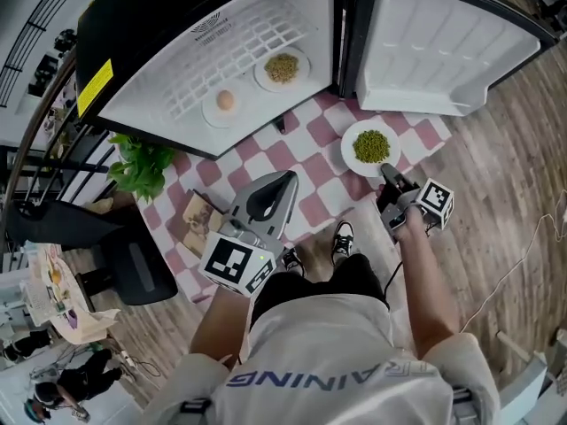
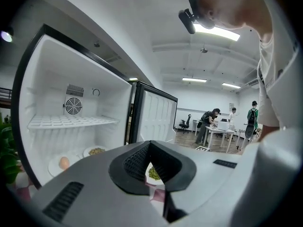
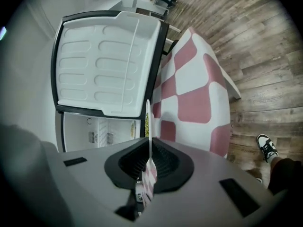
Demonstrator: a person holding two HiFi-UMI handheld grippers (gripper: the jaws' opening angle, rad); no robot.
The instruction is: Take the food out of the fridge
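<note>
**A:** Largest first?

**B:** Fridge (image 1: 177, 51), open, upper left. Checkered cloth (image 1: 301, 149) in front of it. Pea plate (image 1: 370, 147), centre right over the cloth, with my right gripper (image 1: 386, 172) pinching its rim. Stiff, probably breakable, and the load rolls, so I keep it level.

**A:** Inside?

**B:** Grain plate (image 1: 283, 67), egg plate (image 1: 213, 113). Egg (image 1: 226, 100): light, fragile, loose. I'd take the rims only. My left gripper (image 1: 288, 178) is closed and empty.

Fridge floor (image 1: 263, 106) with egg plate (image 1: 223, 104) and greens plate (image 1: 282, 67); checked cloth (image 1: 301, 149) on wood floor (image 1: 505, 166).
</note>
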